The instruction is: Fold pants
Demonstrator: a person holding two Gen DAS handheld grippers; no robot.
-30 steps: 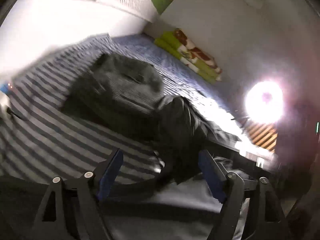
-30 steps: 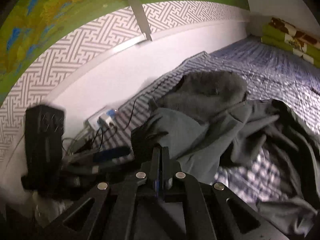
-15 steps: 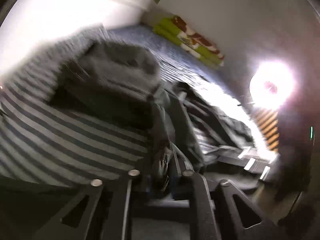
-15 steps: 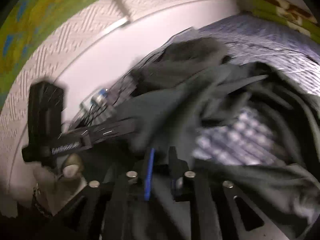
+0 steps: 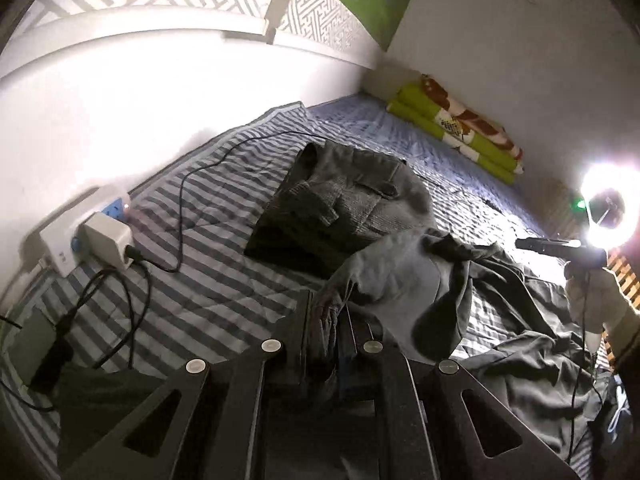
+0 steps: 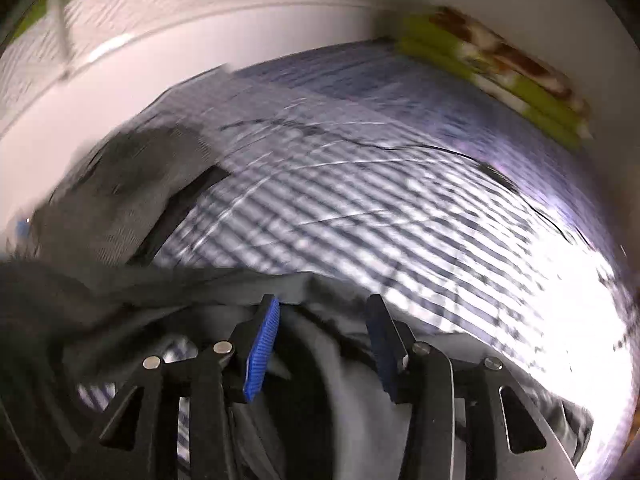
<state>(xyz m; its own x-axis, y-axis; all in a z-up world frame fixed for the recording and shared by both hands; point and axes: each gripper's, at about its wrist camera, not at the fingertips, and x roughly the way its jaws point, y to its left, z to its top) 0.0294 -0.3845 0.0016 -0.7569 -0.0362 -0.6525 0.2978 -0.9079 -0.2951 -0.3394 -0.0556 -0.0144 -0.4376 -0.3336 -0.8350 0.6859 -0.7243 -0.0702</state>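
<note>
**One corner pinched, the other hand reaching along the cloth**

The left gripper [image 5: 326, 320] has its jaws nearly together on a bunched edge of the dark grey pants [image 5: 404, 280], so that end is held. The right gripper [image 6: 320, 340] is opening, its blue-padded fingers [image 6: 262, 350] standing apart over a ridge of the same cloth; fabric lies between them but the pads do not press on it yet.

To do this step well, I would say the right hand should settle on a matching edge of the garment well away from the left grip, bite on one clean hem or waistband and not a wad of loose layers, and only then should the two hands draw apart to pull the cloth flat before any fold. Lifting both ends evenly ought to let the legs hang out of their tangle.

The pants look thin, limp and badly rumpled, heaped at the near edge of the blue-and-white striped bedspread [image 5: 200, 280], with folds trailing toward the bed's right side. Beside them, nearer the wall edge, lies a folded grey ribbed garment [image 5: 348, 200]. A white power strip [image 5: 80, 236] with black cables sits at the left edge.
</note>
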